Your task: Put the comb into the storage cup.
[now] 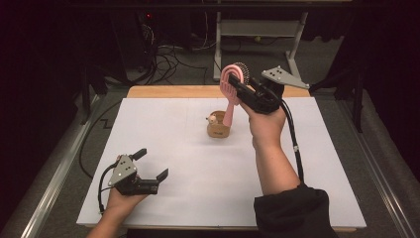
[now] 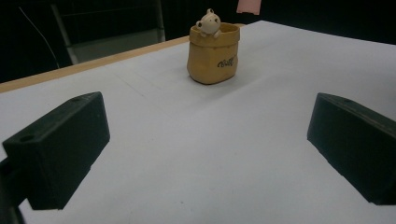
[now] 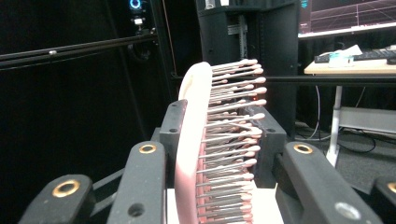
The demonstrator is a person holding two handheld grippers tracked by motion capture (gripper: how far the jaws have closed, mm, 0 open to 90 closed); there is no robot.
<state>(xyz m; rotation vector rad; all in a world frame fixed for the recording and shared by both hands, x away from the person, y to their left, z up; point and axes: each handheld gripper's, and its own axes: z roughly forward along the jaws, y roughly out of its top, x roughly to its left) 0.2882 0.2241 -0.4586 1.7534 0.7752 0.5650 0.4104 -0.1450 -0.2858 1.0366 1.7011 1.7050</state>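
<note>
- The right gripper (image 1: 242, 88) had its jaws clamped on the head of a pink hairbrush (image 1: 231, 94), held aloft with the handle hanging down over the small tan bag-shaped pot (image 1: 218, 126).
- The brush looked light and stiff (bristles springy, so the rigid back seemed the safer hold).
- The left gripper (image 1: 151, 164) rested on the white table (image 1: 198, 168), jaws wide and empty.
</note>
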